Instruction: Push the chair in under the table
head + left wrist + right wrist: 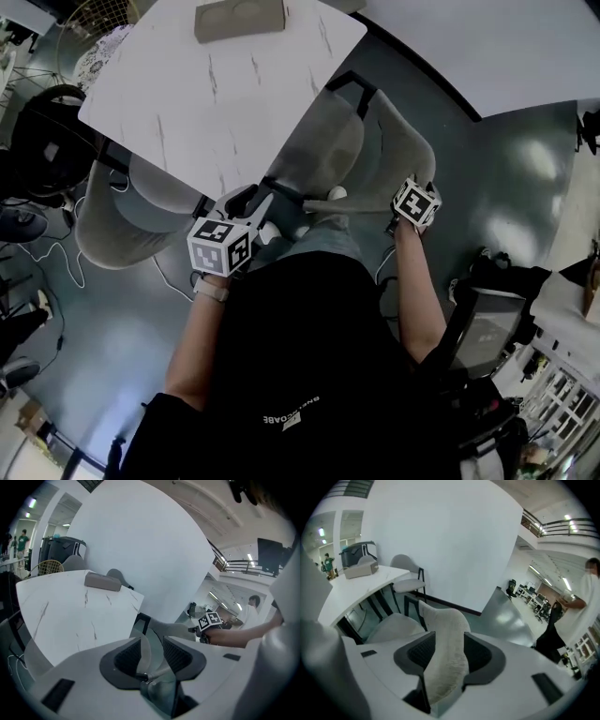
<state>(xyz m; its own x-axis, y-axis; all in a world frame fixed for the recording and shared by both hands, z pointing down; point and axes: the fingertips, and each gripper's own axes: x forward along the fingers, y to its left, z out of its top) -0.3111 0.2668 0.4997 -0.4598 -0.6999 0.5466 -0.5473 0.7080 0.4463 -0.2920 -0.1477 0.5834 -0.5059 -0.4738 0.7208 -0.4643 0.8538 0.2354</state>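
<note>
Left gripper (152, 644) spread, loosely straddling chair back (169, 627) edge. Right gripper (449, 634) spread around same back. Table (234, 94) just ahead.

The only lettering is a short pale line of print (291, 417) with a small logo on the person's black shirt (309, 356); it appears upside down and is too small to read. The left gripper's cube (220, 246) and the right gripper's cube (415, 202) carry black-and-white square code markers, without letters or numbers.
</note>
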